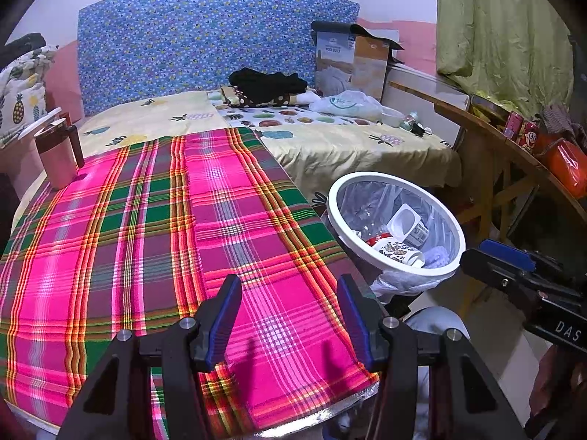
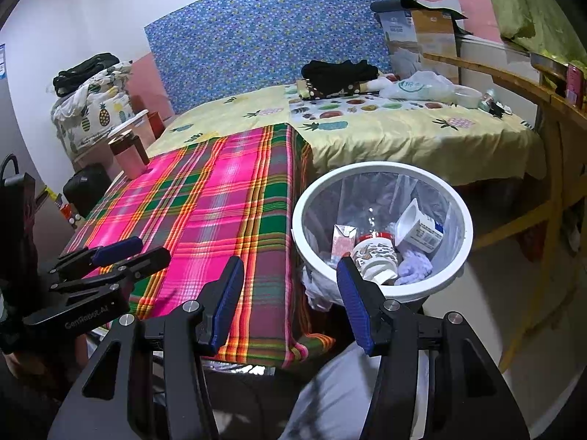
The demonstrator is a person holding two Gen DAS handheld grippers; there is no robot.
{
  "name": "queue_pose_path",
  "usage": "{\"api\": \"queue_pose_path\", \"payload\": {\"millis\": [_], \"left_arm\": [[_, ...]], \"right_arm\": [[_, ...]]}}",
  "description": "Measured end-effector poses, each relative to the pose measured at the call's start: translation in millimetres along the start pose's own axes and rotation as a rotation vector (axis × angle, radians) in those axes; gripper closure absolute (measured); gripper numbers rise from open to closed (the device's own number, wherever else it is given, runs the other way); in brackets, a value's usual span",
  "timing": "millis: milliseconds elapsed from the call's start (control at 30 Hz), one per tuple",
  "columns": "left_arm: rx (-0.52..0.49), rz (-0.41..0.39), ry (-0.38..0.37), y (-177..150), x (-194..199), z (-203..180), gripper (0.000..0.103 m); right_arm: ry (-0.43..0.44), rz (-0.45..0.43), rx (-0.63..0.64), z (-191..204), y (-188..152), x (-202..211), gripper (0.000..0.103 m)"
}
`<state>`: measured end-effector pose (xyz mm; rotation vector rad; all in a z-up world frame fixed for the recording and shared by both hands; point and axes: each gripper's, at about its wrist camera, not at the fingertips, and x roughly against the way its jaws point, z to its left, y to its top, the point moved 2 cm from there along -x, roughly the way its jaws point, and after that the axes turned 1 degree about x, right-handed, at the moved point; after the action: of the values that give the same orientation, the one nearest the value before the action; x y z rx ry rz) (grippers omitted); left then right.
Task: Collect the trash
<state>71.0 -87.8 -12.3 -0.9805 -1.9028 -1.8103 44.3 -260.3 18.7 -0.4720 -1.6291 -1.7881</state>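
Observation:
A white round trash bin (image 1: 385, 176) (image 2: 381, 167) lined with a clear bag stands beside the table's right edge. In it lie a patterned paper cup (image 2: 376, 258), a white yoghurt tub (image 2: 420, 229), a small carton (image 2: 343, 238) and a purple wad (image 2: 414, 266). My left gripper (image 1: 290, 315) hovers open over the pink plaid tablecloth (image 1: 146, 220), nothing between its blue pads. My right gripper (image 2: 290, 300) is open and empty too, at the table's near right corner, its right finger in front of the bin's rim. Each gripper shows in the other's view: right (image 1: 473, 253), left (image 2: 152, 249).
A pink lidded mug (image 1: 58, 157) (image 2: 128, 154) stands at the table's far left. Behind is a bed (image 1: 330, 146) with black clothes, a plastic bag and a cardboard box. A wooden shelf (image 1: 488, 135) with red packets runs along the right. A person's grey-trousered knee (image 2: 341, 396) is below.

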Motion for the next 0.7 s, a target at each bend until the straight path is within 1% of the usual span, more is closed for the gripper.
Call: {"api": "queue_pose_path", "payload": {"millis": [267,700], "left_arm": [[0.000,0.001,-0.001,-0.8,1.7,0.2,0.049],[0.003,0.007,0.018,-2.7,2.8,3.0,0.049]], "right_arm": [[-0.002,-0.001,0.001,1.4,-1.1,0.8,0.049],[0.001,0.002,0.003,8.4,-1.8,1.7,0.049]]}}
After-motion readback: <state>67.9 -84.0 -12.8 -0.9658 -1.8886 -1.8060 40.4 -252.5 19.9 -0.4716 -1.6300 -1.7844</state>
